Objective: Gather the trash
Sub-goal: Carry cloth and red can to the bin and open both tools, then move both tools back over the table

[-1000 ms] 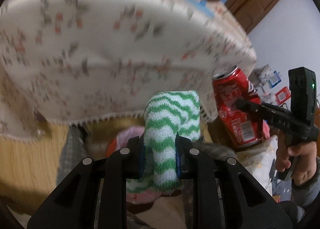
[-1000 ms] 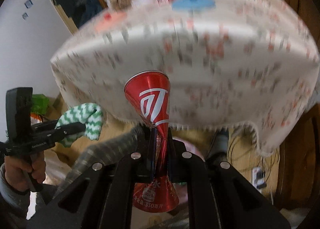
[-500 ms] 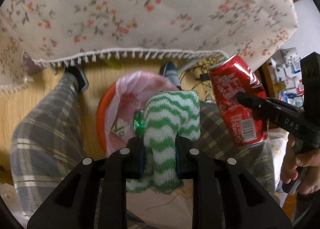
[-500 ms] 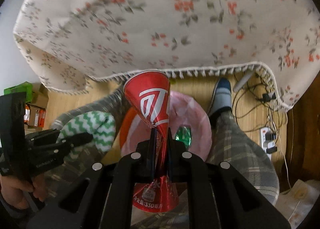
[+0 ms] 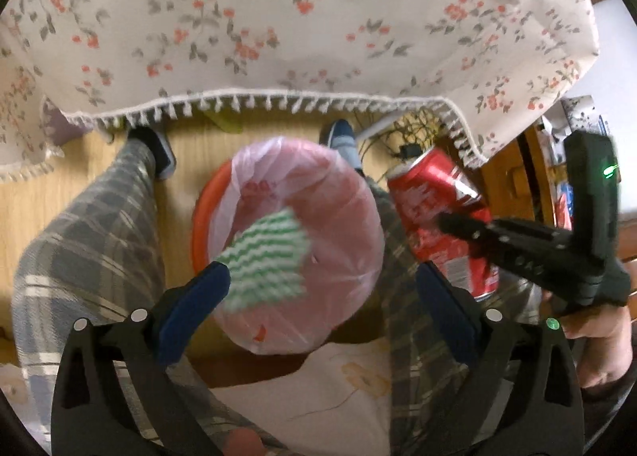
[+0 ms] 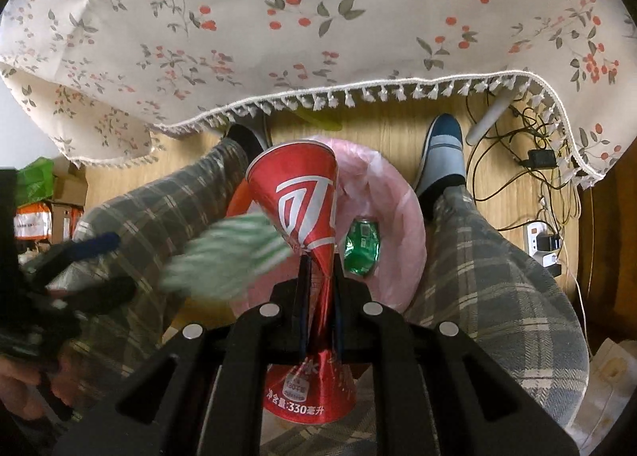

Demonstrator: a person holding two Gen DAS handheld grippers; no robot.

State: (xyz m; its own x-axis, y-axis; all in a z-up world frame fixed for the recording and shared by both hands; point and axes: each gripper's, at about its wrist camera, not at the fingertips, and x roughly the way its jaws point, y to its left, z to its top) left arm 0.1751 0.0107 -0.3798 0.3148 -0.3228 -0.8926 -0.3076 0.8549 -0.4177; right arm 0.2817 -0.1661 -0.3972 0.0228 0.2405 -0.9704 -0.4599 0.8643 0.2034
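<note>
The left gripper (image 5: 318, 292) stands wide apart, holding nothing — the blurred green-striped cloth (image 5: 264, 263) hangs loose just ahead of its left finger, over the pink-lined trash bin (image 5: 338, 193). To the right, the right gripper (image 6: 318, 276) pinches the crushed red can (image 6: 302, 201) flat mid-body, above the bin's rim.

My red can (image 6: 306, 213): glossy metal, crushed at the waist. Striped cloth (image 5: 264, 261): fuzzy terry. Bin liner (image 5: 338, 217): thin pink translucent plastic. Tablecloth (image 6: 318, 26): matt floral fabric. Floor (image 6: 382, 141): smooth wood.
</note>
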